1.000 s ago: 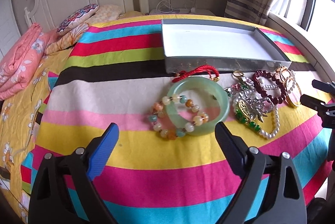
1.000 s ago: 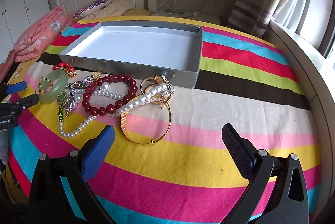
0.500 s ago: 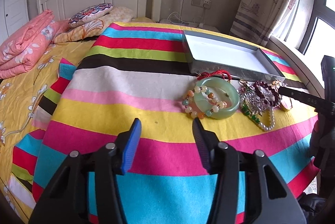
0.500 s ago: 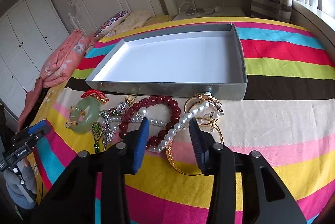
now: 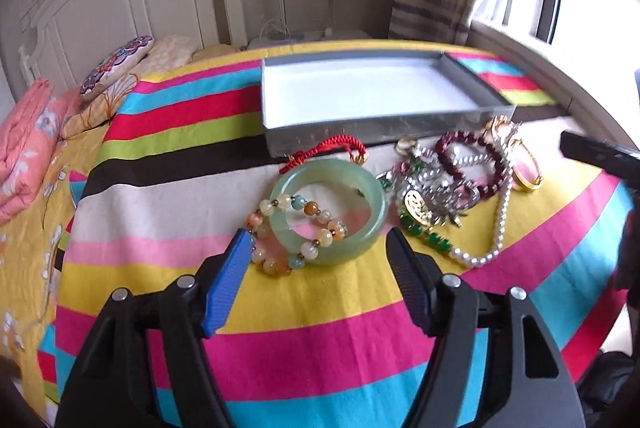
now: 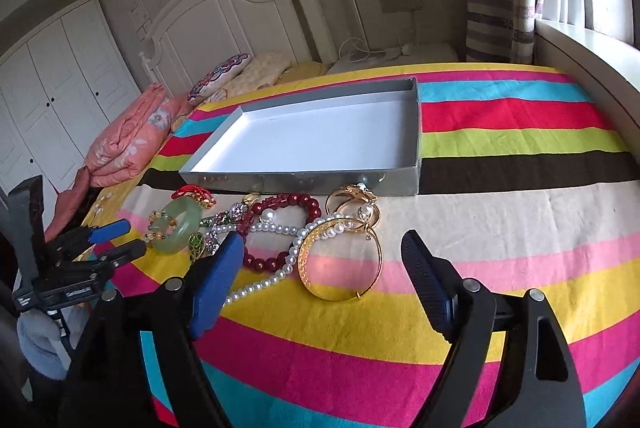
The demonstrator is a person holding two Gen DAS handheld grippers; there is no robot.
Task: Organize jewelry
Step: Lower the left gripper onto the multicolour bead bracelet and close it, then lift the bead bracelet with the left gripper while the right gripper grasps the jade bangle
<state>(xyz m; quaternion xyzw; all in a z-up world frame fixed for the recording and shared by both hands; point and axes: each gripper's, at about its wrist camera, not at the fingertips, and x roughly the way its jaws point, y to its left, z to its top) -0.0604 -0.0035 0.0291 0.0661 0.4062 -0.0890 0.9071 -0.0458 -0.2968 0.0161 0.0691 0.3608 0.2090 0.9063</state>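
- Between the fingers (image 5: 239, 259) of the left gripper (image 5: 320, 252): the near rim of the jade bangle (image 5: 327, 208), with the pastel bead bracelet (image 5: 298, 228) lying across it. The fingers are opening; they straddle the bangle without visibly pressing on it, and nothing is held.
- Between the fingers (image 6: 228, 255) of the right gripper (image 6: 326, 252): the gold bangle (image 6: 340, 266), also free. These fingers are opening too, and the pearl strand (image 6: 272, 276) runs under the left one.
- Just beyond, along the near wall of the grey tray (image 6: 296, 181): the tangled heap, comprising the dark red bead bracelet (image 6: 280, 228), a green-stone chain (image 5: 430, 232), gold rings (image 6: 352, 197) and a red cord (image 5: 328, 147). All of it rests on the striped bed cover (image 6: 500, 220); the tray is empty.
- Step in hand, as judged: the first pick-up, each gripper lining up on a bangle.
- To do it well: close across one wall of the bangle, not its full width; lift slowly so that the draped beads or pearls slide off rather than dragging the heap; carry it over the tray's near wall and set it in a corner, leaving room for the rest.
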